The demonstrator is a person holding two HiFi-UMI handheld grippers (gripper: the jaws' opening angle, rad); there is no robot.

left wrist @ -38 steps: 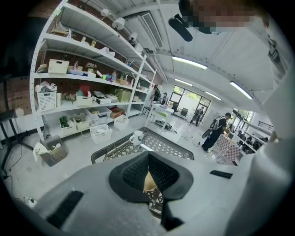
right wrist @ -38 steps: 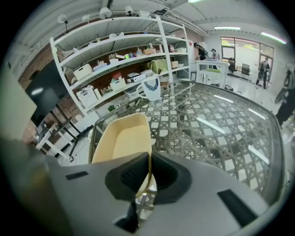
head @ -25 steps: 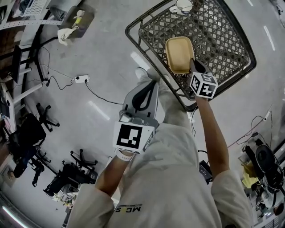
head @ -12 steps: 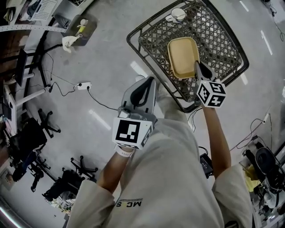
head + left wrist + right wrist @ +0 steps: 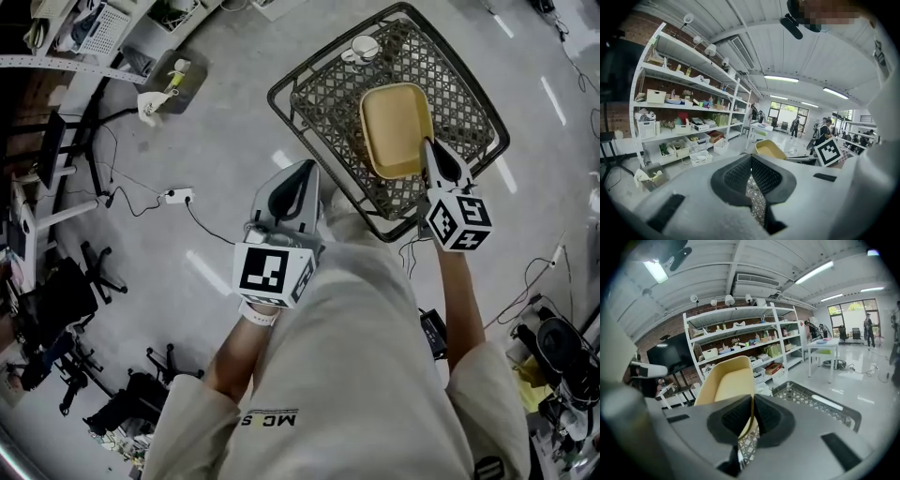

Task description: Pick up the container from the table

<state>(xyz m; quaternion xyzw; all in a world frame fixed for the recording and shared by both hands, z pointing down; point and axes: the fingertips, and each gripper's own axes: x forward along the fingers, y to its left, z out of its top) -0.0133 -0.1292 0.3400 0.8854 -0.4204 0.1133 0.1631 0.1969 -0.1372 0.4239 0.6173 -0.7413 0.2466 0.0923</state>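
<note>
A shallow yellow container (image 5: 397,129) hangs over the black lattice table (image 5: 473,89), and my right gripper (image 5: 433,156) is shut on its near rim. In the right gripper view the container (image 5: 725,380) rises tilted from the jaws, its thin edge pinched at my right gripper (image 5: 752,414), with the table (image 5: 820,401) below. My left gripper (image 5: 302,176) is shut and holds nothing, over the floor left of the table's near corner. From the left gripper view the pads meet at my left gripper (image 5: 750,161), and the container (image 5: 769,149) shows beyond them.
A white cup (image 5: 363,47) stands on the table's far corner. A power strip (image 5: 178,196) with its cable lies on the floor at left. Office chairs (image 5: 56,291) and desks fill the far left. Stocked white shelves (image 5: 684,108) line the wall.
My right gripper and the container have shifted rightward and a little farther in the head view. The left gripper has stayed shut in about the same place.
</note>
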